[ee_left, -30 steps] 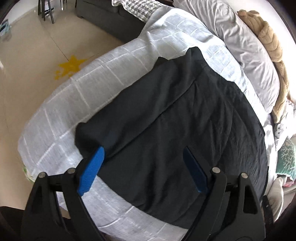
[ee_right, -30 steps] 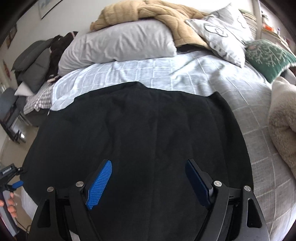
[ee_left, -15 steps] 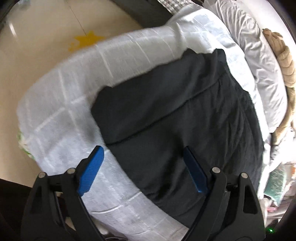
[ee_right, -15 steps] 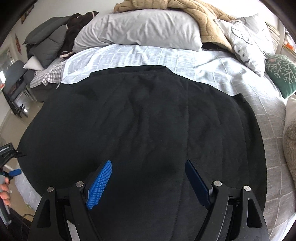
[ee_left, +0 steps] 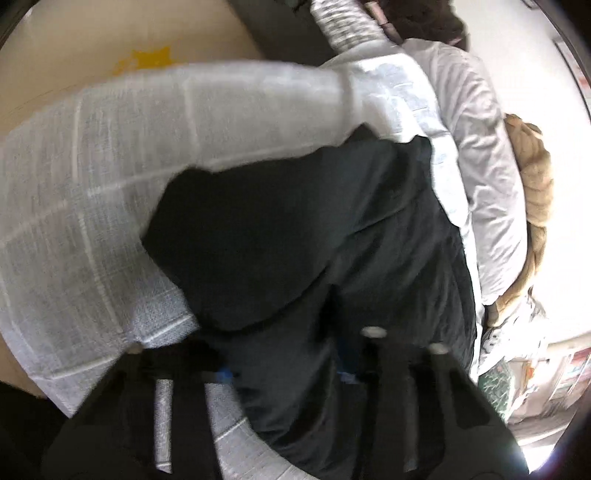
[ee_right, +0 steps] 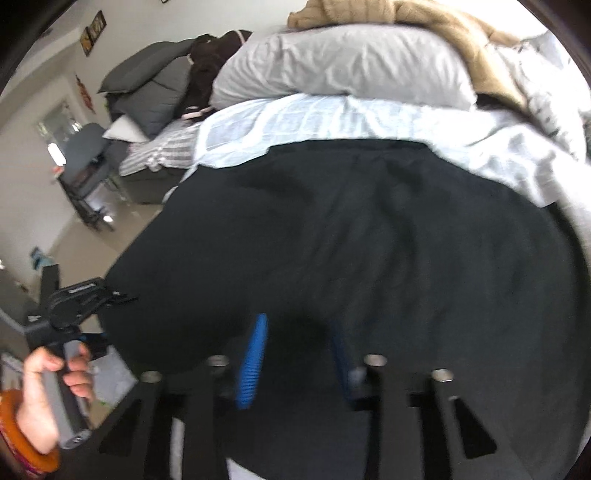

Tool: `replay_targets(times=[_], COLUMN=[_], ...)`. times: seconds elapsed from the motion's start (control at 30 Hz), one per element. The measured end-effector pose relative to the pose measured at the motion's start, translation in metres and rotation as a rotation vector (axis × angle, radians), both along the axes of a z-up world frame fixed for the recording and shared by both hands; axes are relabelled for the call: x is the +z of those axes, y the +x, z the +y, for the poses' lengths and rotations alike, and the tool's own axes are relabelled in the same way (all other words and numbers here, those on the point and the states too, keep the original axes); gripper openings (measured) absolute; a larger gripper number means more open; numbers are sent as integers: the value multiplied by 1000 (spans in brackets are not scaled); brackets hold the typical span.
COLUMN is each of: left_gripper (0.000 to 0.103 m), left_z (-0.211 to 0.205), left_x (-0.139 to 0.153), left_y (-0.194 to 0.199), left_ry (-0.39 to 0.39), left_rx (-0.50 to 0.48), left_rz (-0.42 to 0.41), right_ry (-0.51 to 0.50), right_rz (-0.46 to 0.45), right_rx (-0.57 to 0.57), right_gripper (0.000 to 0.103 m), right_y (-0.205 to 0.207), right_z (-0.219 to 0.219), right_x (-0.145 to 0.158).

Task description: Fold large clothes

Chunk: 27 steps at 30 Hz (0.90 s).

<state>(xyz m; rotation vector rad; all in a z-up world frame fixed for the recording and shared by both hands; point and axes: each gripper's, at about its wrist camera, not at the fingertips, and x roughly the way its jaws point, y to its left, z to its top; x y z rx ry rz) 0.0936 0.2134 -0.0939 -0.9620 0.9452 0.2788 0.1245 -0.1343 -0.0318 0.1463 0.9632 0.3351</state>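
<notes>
A large black garment (ee_left: 332, 236) lies spread on the bed; it also fills the right wrist view (ee_right: 388, 251). Its sleeve is folded across the body. My left gripper (ee_left: 284, 369) is down at the garment's near hem, its jaws drawn close with black cloth between them and the blue pads mostly hidden. My right gripper (ee_right: 299, 350) is also at the near hem, its blue pads (ee_right: 253, 358) narrowed around a raised fold of the cloth. The left gripper and the hand holding it show at the left of the right wrist view (ee_right: 74, 306).
The bed has a white checked sheet (ee_left: 92, 192). A grey pillow (ee_right: 343, 62) and a tan blanket (ee_right: 424, 14) lie at the head. A dark sofa with cushions (ee_right: 147, 85) stands beyond. The beige floor (ee_left: 92, 37) drops off beside the bed.
Both grippers moved down onto the garment's near hem and their jaws closed in from wide open onto the cloth. Both views are blurred by motion.
</notes>
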Motion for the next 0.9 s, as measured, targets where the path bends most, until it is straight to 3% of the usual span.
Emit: replay_targets(times=[0.07,0.13,0.3,0.43,0.63,0.7,0.8,0.83,0.87,0.9], left_gripper=[25,23,22,21,21,21,21,21,21,22], left_z=[-17,-32,-83,-126,-185,-205,-239,-247,-258,-268], left_x=[30,60,120,141,143,143,135,131,126,120], left_y=[-1,-3,-16,-22,-22,-21,-28,-29,-29,-30], left_ry=[143,238,387,427,407,410,417,423,430,437], left_rx=[-59,-120,-311,-456,-661,-731,-872,-914,-953,-997], left_rz=[-86,-203,-491,-633,-724,-743,-746,-738,-729,-714], right_ry=[99,110,197,285,347,376,483,525,573,632], right_rz=[65,116,183,224,226,245,232,200,166,141], right_rx=[7,-22,-62,-81,-73,-70,-128,-166,-220,-268], right_gripper=[21,18,15,14,15,20,51,68,76,76], right_y=[7,14,24,26,22,21,13,10,5,-1], right_z=[2,1,-11,-23,-34,-43,-75,-94,-115,-137], right_x=[-14,-30,-43,-52,-56,-50,-33,-25,-18,-15])
